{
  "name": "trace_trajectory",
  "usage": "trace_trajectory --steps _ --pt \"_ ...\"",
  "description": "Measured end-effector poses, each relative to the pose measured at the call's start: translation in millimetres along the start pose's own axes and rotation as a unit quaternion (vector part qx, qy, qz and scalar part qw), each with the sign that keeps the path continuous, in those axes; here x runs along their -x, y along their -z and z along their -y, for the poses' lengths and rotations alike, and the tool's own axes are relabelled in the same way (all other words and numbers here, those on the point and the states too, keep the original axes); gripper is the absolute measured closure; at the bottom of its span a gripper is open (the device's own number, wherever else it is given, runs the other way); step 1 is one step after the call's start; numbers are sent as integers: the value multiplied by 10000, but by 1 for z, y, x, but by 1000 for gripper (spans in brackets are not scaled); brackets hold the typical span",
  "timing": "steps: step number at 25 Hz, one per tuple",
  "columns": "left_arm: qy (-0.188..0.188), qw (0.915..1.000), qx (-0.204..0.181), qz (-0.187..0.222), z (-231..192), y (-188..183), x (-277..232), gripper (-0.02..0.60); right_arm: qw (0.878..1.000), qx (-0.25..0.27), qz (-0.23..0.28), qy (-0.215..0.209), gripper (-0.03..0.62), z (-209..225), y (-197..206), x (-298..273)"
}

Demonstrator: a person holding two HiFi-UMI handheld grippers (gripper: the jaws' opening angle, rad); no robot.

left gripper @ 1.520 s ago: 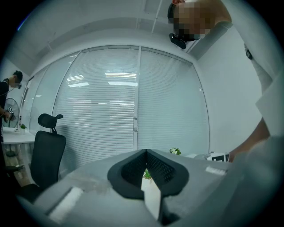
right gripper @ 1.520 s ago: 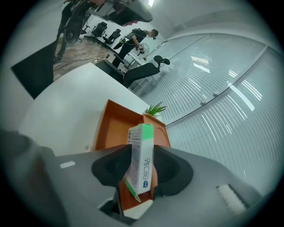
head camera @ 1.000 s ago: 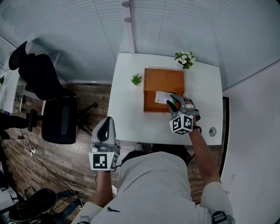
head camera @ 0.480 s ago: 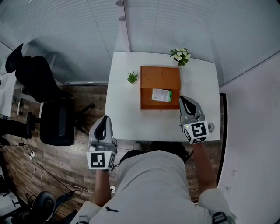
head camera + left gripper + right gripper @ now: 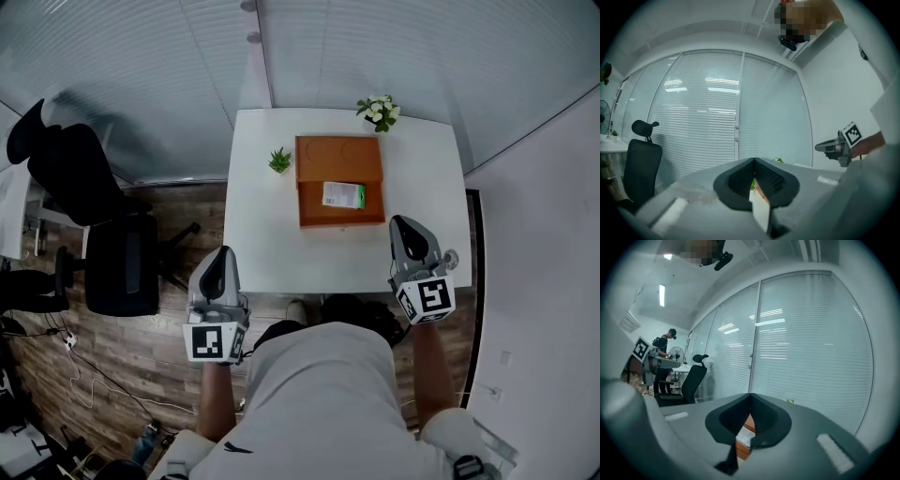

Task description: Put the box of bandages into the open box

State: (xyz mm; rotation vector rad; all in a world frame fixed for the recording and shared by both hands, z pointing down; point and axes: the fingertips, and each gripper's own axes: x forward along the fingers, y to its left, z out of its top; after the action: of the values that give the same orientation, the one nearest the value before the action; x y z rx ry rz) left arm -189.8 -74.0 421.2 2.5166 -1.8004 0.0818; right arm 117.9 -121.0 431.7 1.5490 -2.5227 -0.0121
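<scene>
Box of bandages [image 5: 344, 195]: inside the open box [image 5: 312, 214], frame centre — job looks done.
Right gripper [image 5: 410, 234]: my jaws together, empty, lower right — nothing left to carry.
Left gripper [image 5: 223, 267]: together, empty, lower left.

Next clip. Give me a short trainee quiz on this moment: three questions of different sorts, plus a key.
1. True or false: the box of bandages lies inside the open box.
2. How many small plants stand on the table? A) one B) two C) four
3. Look at the right tool: are its jaws apart or together?
Key: 1 true; 2 B; 3 together.
</scene>
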Motion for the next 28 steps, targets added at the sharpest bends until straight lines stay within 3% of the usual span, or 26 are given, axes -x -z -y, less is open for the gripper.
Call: trace_trajectory --steps 15,28 --pt "229 9997 -8 53 9 -2 39 575 9982 -227 492 267 591 -32 -47 89" --pt "94 9999 54 126 65 -6 68 575 9990 -224 300 264 592 -11 -28 145"
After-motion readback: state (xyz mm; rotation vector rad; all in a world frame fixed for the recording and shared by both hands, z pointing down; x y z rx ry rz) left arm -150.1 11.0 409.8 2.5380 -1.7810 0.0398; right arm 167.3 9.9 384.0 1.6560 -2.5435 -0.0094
